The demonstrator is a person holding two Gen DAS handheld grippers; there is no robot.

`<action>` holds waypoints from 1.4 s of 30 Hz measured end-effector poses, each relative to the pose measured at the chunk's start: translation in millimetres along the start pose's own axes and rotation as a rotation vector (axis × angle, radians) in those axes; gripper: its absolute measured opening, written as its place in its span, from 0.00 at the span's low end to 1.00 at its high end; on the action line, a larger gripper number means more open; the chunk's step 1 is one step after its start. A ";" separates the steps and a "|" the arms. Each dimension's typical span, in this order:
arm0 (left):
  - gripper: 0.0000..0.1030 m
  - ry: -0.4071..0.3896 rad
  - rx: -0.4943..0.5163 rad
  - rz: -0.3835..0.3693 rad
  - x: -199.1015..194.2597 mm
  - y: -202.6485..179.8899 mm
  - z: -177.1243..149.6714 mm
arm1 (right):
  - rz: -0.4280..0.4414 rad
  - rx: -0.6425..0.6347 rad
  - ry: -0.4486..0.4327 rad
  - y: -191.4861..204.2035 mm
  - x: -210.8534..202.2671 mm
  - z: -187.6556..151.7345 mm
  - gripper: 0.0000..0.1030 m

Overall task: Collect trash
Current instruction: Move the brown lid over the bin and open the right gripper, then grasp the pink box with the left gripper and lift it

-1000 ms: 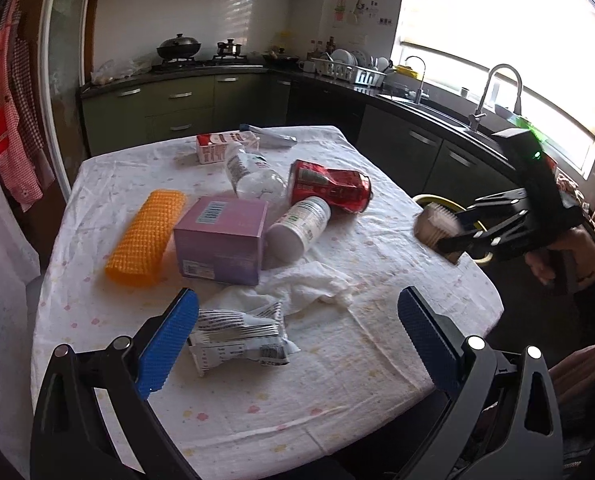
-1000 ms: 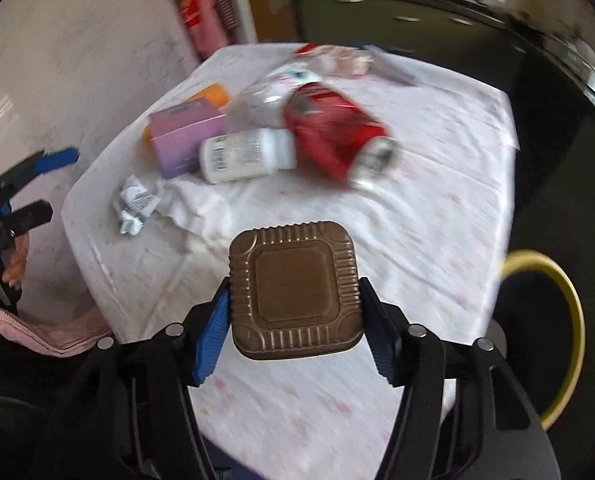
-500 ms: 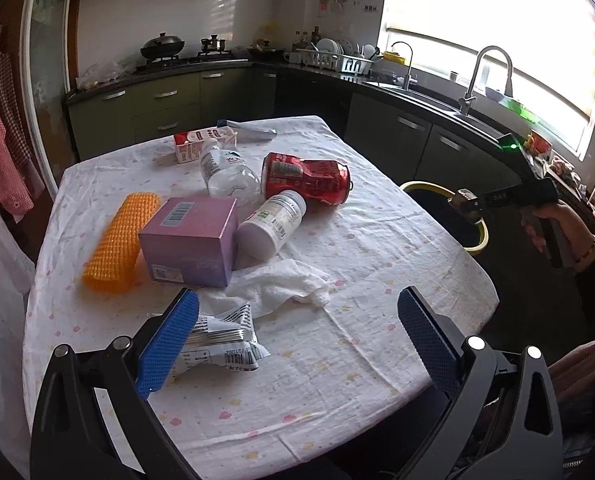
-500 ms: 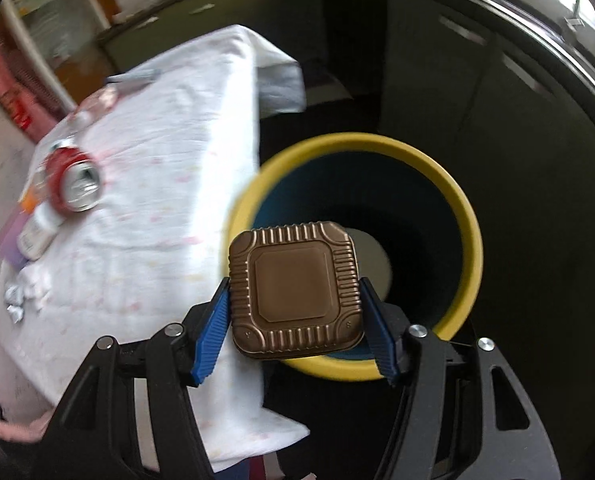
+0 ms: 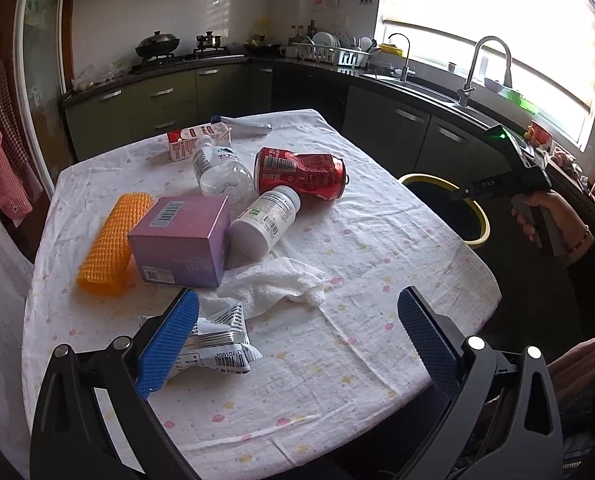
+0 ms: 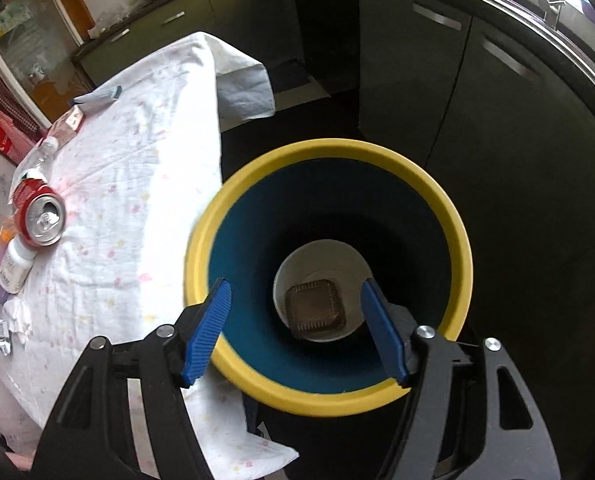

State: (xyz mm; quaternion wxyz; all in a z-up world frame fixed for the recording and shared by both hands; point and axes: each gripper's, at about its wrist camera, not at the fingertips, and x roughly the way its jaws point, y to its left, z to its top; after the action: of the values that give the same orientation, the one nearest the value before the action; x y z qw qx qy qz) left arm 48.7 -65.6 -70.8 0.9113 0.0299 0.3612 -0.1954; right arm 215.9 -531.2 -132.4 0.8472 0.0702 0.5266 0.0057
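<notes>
The brown tin [image 6: 316, 311] has dropped into the bin [image 6: 453, 216]; both grippers' jaws gape wide, holding nothing.

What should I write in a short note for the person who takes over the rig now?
Left gripper: open, empty, over the wrapper at the table's near edge.
Right gripper: open, empty, above the yellow-rimmed bin.
Done: brown square lid lies in the bin.
Left: wrapper, tissue, purple box, white bottle, red can, clear bottle, carton, orange roll.
</notes>
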 end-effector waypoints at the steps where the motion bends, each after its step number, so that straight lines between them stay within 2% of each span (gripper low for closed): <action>1: 0.95 0.001 -0.003 -0.001 0.4 0.7 -0.2 | 0.004 -0.005 -0.006 3.4 -3.3 -3.3 0.62; 11: 0.95 0.007 -0.009 0.012 3.8 14.4 0.7 | 0.066 -0.058 -0.037 38.6 -25.7 -33.3 0.65; 18: 0.95 0.012 -0.029 0.023 20.0 51.6 20.7 | 0.089 -0.094 -0.017 57.9 -24.4 -47.6 0.65; 25: 0.95 0.049 -0.075 0.025 52.7 87.0 33.5 | 0.104 -0.102 -0.007 67.4 -21.2 -45.8 0.66; 35: 0.95 0.082 -0.092 0.060 83.9 107.7 35.4 | 0.120 -0.119 0.010 79.9 -11.5 -40.2 0.66; 42: 0.95 0.105 -0.063 0.066 101.4 109.7 37.7 | 0.127 -0.121 0.034 83.3 -1.1 -39.9 0.66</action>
State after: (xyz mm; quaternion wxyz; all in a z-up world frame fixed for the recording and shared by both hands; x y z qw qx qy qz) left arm 181.7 -5.7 -120.5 0.8974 0.0234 0.4135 -0.1519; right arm 185.1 -444.3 -138.4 0.8388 0.0520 0.5340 0.0923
